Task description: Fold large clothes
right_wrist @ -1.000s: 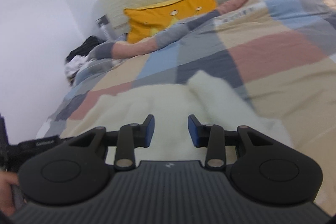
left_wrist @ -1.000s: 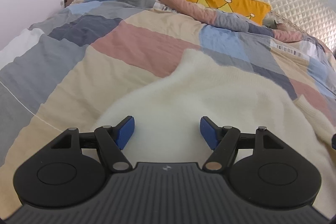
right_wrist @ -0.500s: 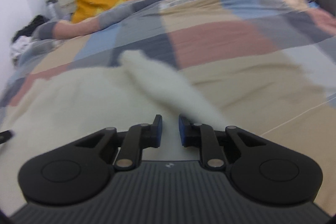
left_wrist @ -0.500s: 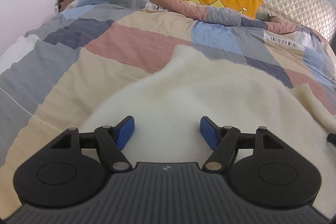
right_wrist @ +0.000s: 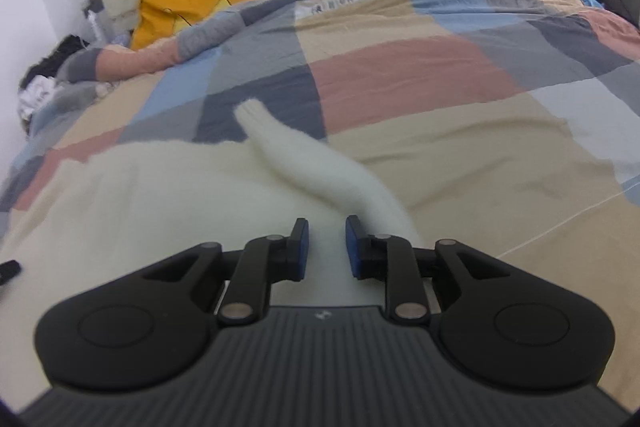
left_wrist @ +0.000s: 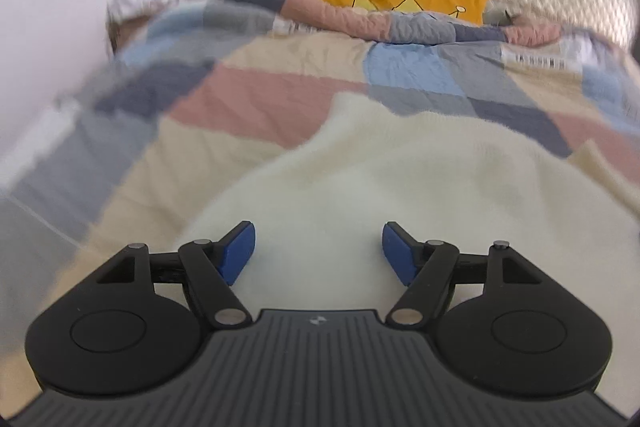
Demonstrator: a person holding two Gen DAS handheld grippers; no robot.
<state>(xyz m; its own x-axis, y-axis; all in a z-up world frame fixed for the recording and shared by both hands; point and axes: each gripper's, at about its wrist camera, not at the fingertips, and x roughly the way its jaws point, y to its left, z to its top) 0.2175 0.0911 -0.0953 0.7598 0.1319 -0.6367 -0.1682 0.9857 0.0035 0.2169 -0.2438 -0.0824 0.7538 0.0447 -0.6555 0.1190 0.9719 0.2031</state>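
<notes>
- The right gripper [right_wrist: 324,241] has been narrowed a lot versus a second ago. Its blue pads were well apart then and only a slim gap is left now, with cream knit showing in it. Whether the fabric is actually pinched can't be told.
- That reads as a grasp being set up at the base of the sleeve [right_wrist: 304,163], probably so it can be folded in over the body.
- The left gripper [left_wrist: 319,253] has been kept wide open the whole time, nothing held — its view is just blurrier now.
- The cream sweater [left_wrist: 420,195] is spread on the patchwork duvet [left_wrist: 256,99], filling the lower centre of the left view right under the open pads.
- In the right view the sleeve runs from just beside the right pad up toward frame centre — the yellow crown pillow [right_wrist: 216,3] sits upper left.
</notes>
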